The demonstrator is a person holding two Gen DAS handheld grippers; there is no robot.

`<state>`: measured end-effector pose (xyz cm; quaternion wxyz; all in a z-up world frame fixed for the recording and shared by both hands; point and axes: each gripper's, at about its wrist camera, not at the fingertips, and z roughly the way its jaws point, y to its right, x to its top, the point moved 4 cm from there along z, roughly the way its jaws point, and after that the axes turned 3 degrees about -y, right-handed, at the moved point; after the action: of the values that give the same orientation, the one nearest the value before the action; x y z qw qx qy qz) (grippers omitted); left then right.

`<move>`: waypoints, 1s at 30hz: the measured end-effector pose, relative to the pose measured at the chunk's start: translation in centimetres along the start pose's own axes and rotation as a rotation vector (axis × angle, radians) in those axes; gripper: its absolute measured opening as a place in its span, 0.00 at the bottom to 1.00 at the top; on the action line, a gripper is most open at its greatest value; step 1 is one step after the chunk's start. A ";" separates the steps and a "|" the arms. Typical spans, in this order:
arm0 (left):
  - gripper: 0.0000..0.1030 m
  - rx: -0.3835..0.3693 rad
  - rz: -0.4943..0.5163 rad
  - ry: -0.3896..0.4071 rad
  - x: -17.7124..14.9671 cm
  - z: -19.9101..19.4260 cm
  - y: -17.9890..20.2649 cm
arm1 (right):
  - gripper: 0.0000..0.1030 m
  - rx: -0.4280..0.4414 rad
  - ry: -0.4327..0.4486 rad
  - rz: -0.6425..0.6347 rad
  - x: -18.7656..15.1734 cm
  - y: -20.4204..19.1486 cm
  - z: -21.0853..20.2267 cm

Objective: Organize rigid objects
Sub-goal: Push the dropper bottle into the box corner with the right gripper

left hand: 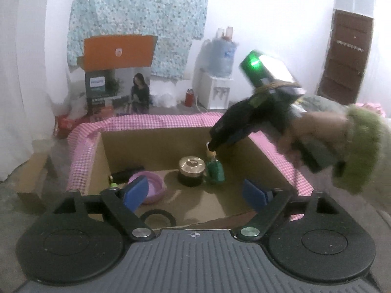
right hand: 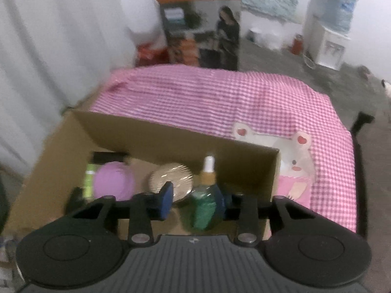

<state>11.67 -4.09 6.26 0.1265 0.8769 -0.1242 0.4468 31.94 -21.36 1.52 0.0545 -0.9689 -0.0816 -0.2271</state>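
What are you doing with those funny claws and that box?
A person is sorting small things into a cardboard box using a claw in each hand. The right claw is down in the box around a green bottle; whether it is squeezing it is unclear. A gold-lidded jar stands beside the bottle, with a purple bowl further left. The left claw is open and empty, near the box's front edge.

Your right gripper [right hand: 193, 201] points into the cardboard box [right hand: 171, 134]; its fingers [right hand: 166, 201] flank the green bottle [right hand: 204, 207], beside the gold-lidded jar [right hand: 171, 179] and purple bowl [right hand: 113, 183]
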 end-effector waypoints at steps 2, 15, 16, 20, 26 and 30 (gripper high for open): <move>0.85 0.002 0.005 0.007 -0.1 -0.2 -0.5 | 0.33 -0.025 -0.023 0.008 0.7 -0.2 1.2; 0.87 -0.001 -0.012 0.008 -0.9 -0.4 -2.9 | 0.33 -0.091 -0.150 0.082 2.6 -0.4 5.9; 0.87 -0.002 -0.012 0.008 -1.0 -0.5 -3.0 | 0.33 -0.085 -0.151 0.091 2.5 -0.3 5.8; 0.87 -0.007 -0.012 0.010 -1.2 -0.9 -2.6 | 0.26 -0.077 -0.140 0.102 2.3 0.1 5.7; 0.87 0.003 0.006 0.009 -1.3 -0.8 -2.2 | 0.20 -0.076 -0.091 0.048 1.5 -0.4 4.7; 0.87 0.011 0.008 0.009 -1.3 -0.8 -2.0 | 0.20 -0.100 -0.048 -0.047 0.6 -1.6 3.4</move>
<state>10.94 -1.82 5.41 0.1205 0.8751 -0.1245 0.4519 33.63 -19.26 -1.13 -0.0013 -0.9734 -0.0939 -0.2089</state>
